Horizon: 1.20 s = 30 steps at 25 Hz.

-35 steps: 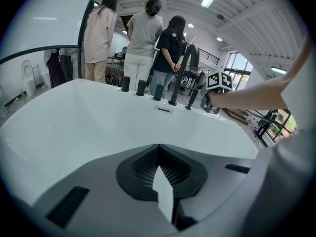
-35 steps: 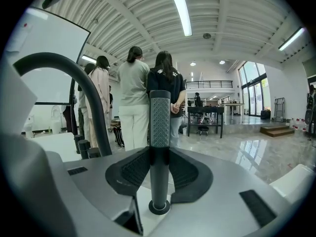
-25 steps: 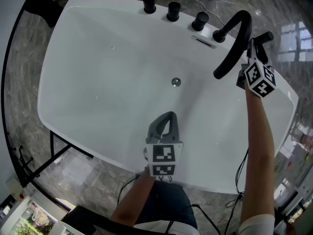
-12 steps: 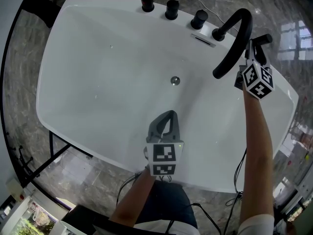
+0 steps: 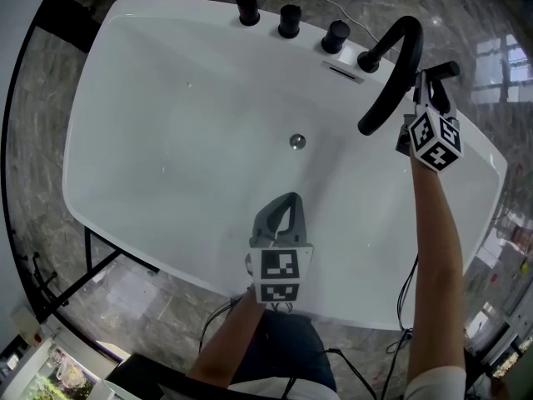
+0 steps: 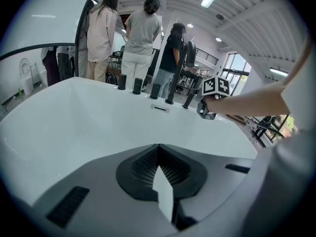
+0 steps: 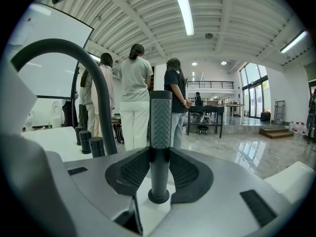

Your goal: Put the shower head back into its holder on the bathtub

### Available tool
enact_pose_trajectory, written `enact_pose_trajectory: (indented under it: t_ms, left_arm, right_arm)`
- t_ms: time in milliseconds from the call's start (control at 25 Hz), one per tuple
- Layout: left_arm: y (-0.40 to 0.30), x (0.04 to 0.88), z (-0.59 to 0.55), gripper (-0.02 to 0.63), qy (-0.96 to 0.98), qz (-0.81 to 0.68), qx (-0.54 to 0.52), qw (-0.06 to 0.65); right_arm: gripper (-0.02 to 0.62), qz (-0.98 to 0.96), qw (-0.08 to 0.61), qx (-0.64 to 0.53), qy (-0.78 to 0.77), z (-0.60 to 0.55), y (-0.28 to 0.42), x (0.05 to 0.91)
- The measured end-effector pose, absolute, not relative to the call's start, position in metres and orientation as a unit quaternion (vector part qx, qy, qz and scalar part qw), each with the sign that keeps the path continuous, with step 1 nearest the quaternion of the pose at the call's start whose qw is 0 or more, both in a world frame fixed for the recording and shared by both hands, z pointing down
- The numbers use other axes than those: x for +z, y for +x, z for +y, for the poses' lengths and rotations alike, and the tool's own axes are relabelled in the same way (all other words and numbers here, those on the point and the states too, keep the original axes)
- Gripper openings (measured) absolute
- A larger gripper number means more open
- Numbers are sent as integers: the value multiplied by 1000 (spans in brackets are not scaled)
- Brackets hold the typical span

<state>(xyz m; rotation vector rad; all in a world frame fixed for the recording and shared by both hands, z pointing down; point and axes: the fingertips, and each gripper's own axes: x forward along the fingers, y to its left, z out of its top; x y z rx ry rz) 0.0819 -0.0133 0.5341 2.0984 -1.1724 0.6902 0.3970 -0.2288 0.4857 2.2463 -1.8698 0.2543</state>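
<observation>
The black shower head [image 7: 160, 127] stands upright between my right gripper's [image 7: 159, 168] pads, its ringed foot on the white deck of the bathtub [image 5: 166, 140]. Both pads lie against its stem. In the head view that gripper [image 5: 430, 92] is at the tub's far right rim, beside the black arched spout [image 5: 391, 65], and the shower head's tip [image 5: 444, 69] pokes out past it. My left gripper [image 5: 286, 205] hovers over the near rim. Its jaws [image 6: 159, 154] are shut, with nothing between them.
Three black knobs [image 5: 289, 21] line the far rim, with an overflow slot [image 5: 343, 71] and the drain [image 5: 297, 141] below them. Several people [image 7: 133, 93] stand behind the tub. A black stand [image 5: 92, 261] and marble floor lie at the left.
My right gripper and the shower head have edged slightly up and left in the picture. The left gripper has stayed put.
</observation>
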Motion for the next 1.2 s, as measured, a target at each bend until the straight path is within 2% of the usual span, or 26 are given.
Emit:
enact_pose_trajectory:
  t_ms: [280,480,680,960,1200]
  left_arm:
    - [73,529,-8,-3,792,-454,260,315]
    - [69,502,-15,-3,793,-468,240,309]
    - [72,455,-25,-3,802,-476,222,285]
    - [78,372,-25,-3,827,-469,208,232]
    - [84,286,-8,-3,858,-445,184,175]
  right_arm:
    - [124,-625,90,78,771,-208,393,461]
    - [118,-666,106,69,735,-149,333,420]
    - [8,-678,111,86,721,-75,267,379]
    - [6,-662,51,175,727,-2,225,325]
    - [6,-665,53,172,725,50,206,262]
